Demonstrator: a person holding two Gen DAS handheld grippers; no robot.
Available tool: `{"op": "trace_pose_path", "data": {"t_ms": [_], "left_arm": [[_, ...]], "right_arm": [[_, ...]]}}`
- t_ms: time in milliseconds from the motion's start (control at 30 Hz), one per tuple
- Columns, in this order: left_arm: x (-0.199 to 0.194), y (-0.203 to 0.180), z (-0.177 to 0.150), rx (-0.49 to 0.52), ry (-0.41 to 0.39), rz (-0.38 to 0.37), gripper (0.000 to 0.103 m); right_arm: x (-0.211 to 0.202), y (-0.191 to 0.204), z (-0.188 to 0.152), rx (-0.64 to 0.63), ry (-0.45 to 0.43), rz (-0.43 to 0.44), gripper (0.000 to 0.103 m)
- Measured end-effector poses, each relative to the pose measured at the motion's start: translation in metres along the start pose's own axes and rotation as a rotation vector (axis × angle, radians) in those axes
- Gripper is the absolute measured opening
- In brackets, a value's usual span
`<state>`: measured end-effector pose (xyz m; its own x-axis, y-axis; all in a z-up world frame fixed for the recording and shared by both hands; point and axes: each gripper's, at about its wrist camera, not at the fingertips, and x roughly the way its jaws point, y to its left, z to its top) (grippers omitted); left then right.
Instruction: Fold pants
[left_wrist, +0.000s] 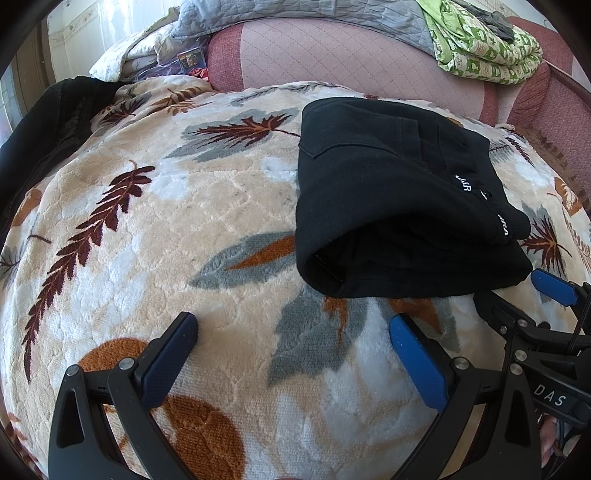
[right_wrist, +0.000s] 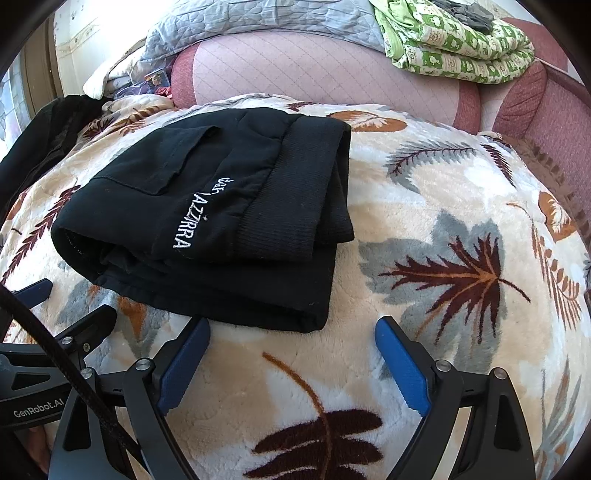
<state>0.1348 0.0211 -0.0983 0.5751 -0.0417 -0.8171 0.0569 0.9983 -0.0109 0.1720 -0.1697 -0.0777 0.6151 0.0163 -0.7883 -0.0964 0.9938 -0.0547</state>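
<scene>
Pants (right_wrist: 207, 221): black, thick knit, ribbed cuff, white lettering, lying as a squat layered bundle on the plush leaf-print blanket (right_wrist: 443, 240) | folding judged finished | left gripper (left_wrist: 293, 334) spread wide, nothing held, just short of the bundle | right gripper (right_wrist: 291, 334) likewise spread and empty at its near edge

black pants (right_wrist: 207, 221) with white lettering on a cream blanket (left_wrist: 184, 221) patterned with maroon, grey, orange leaves
</scene>
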Motion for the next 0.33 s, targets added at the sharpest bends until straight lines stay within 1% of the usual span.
{"op": "trace_pose_path", "data": {"t_ms": [167,233,333], "left_arm": [[-0.001,0.004,0.0,-0.011,-0.016,0.005,0.103],[-0.007,0.01,0.001,-0.04,-0.031,0.012,0.103],[-0.022,0.033,0.005,-0.101,-0.056,0.03,0.103]], "right_arm": [[0.0,-0.002,-0.002,0.009,-0.012,0.014,0.095],[0.0,-0.004,-0.002,0.013,-0.012,0.028,0.096],[0.0,-0.005,-0.001,0.011,-0.007,0.033,0.098]]}}
